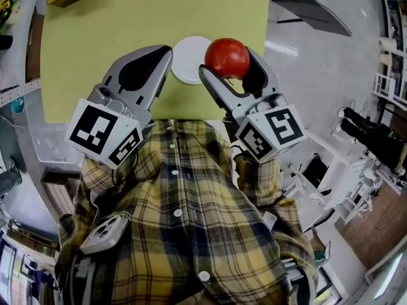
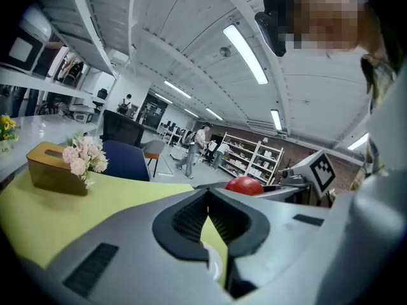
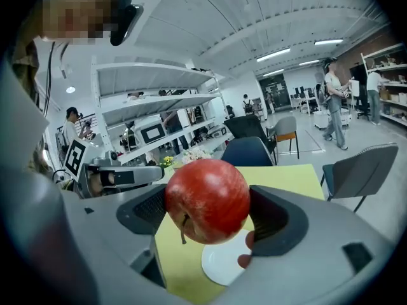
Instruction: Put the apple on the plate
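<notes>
Got the apple pinched in my right gripper, hanging in the air just right of the plate, left gripper pressed together on nothing, so only the set-down's left.

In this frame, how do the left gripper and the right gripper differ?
The right gripper has its jaws clamped on a red apple. The left gripper has its jaws closed together on nothing. In the head view, the right gripper shows at the right of the white plate, the left gripper at its left. Both are grey, carry a marker cube and point forward over the green table.
</notes>
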Demonstrator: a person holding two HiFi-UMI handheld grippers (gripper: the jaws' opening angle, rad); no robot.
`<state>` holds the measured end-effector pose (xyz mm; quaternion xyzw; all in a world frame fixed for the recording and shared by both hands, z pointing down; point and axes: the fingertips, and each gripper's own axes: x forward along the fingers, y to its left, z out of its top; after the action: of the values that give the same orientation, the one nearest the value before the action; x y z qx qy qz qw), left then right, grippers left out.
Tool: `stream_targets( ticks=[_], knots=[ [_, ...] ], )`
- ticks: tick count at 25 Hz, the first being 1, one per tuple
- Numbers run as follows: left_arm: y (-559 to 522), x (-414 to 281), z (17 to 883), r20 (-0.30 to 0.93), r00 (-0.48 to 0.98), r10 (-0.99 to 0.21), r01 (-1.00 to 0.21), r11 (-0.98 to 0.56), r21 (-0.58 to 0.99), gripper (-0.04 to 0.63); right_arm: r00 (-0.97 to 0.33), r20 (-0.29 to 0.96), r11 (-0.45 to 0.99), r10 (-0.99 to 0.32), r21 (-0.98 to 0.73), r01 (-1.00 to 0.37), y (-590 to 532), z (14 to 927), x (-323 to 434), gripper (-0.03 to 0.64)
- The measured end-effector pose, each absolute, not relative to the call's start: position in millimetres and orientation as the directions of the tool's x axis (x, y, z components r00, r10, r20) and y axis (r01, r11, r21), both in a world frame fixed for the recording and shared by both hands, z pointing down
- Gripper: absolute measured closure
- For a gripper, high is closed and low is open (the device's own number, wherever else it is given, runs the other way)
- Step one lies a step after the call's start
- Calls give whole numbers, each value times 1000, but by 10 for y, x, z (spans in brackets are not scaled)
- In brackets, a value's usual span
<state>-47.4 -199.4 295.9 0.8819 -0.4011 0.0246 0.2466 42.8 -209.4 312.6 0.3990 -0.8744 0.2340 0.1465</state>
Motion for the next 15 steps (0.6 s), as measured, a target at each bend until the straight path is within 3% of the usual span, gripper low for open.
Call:
stream_targets(
  ticks=[15],
  knots=[
    [-1878, -420, 3584, 352, 637, -686, -761, -488, 427, 588, -692, 506, 634, -515, -319, -704, -2032, 3907, 206, 236]
  ],
)
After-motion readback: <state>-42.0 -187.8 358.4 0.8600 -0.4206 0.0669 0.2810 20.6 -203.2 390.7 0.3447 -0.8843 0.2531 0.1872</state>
